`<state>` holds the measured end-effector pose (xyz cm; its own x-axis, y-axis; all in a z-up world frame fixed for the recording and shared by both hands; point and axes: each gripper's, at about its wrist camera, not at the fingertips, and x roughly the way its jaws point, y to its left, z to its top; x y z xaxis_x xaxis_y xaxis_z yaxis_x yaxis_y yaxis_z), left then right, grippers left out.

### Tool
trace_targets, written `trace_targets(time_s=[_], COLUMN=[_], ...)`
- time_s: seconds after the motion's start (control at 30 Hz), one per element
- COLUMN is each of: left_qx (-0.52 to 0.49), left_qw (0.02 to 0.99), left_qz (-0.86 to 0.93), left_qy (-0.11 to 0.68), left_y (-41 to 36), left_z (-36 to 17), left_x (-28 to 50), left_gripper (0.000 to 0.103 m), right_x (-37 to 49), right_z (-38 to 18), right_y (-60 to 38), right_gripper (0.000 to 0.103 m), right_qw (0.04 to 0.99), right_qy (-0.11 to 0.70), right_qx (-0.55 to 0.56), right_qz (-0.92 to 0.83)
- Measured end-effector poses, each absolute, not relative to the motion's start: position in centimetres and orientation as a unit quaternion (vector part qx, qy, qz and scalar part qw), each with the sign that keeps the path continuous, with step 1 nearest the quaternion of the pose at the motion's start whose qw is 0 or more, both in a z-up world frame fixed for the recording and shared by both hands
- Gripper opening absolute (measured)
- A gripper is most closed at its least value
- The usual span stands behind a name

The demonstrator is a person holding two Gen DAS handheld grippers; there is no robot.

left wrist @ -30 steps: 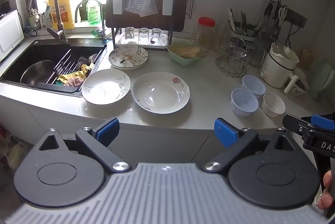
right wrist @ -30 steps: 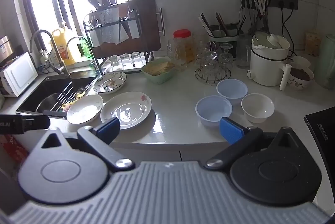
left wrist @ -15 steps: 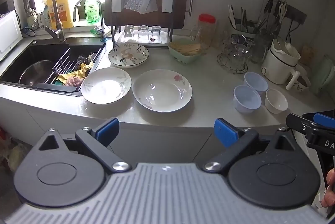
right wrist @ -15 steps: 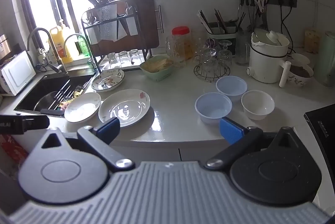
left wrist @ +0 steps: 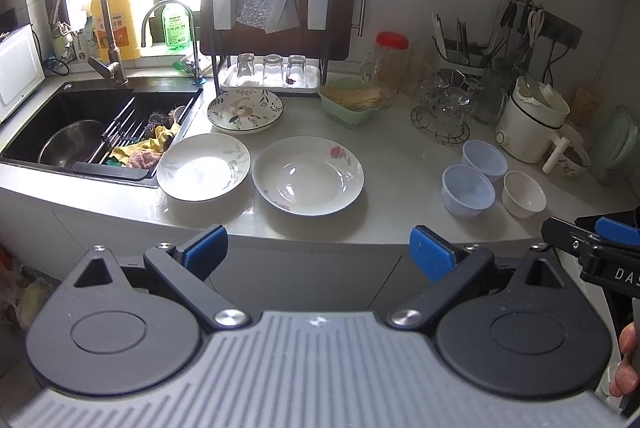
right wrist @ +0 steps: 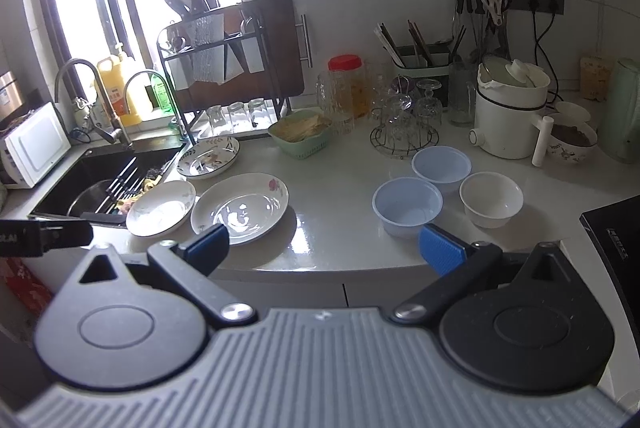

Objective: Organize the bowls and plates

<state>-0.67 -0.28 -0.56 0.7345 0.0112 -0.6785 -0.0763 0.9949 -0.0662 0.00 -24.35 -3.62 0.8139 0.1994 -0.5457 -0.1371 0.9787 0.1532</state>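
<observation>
From the left wrist view, the left gripper [left wrist: 318,254] hangs in front of the counter edge with its blue-padded fingers spread wide and nothing between them. On the white countertop [left wrist: 400,163] three plates lie near the sink [left wrist: 80,123]: a rose-patterned plate [left wrist: 308,180] in the middle, a leaf-patterned plate [left wrist: 203,166] just beside it on the sink side, and a floral plate [left wrist: 245,109] farther back, in front of the dish rack [left wrist: 276,27]. Well apart from them, toward the white cooker [left wrist: 532,123], stand two pale blue bowls [left wrist: 468,190] and a white bowl [left wrist: 523,193], the three close together (whether they touch is hard to tell). A green basket [left wrist: 352,105] sits between the two groups, toward the wall.

From the right wrist view, the right gripper [right wrist: 323,248] is likewise released, fingers wide apart and empty, held short of the counter. The nearer blue bowl [right wrist: 407,205] sits just beyond its right finger, with the second blue bowl [right wrist: 441,163] behind it and the white bowl [right wrist: 491,199] beside them. The rose-patterned plate [right wrist: 240,207] and leaf-patterned plate [right wrist: 161,207] lie beyond its left finger, edges nearly meeting.
</observation>
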Motion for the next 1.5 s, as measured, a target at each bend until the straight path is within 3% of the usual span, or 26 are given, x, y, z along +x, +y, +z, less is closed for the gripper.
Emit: trace_targets(time_s=[1.5], left_qx=[-0.037], left_qw=[0.933], left_qz=[0.014], left_qy=[0.359], left_y=[0.6], left_z=[-1.2], left_x=[-2.9], left_gripper=[0.1], right_x=[-2.2], right_z=[-4.1], right_y=[-23.9], right_gripper=[0.103], right_qw=[0.957], right_qy=[0.276], right_qx=[0.048], right_qz=[0.072])
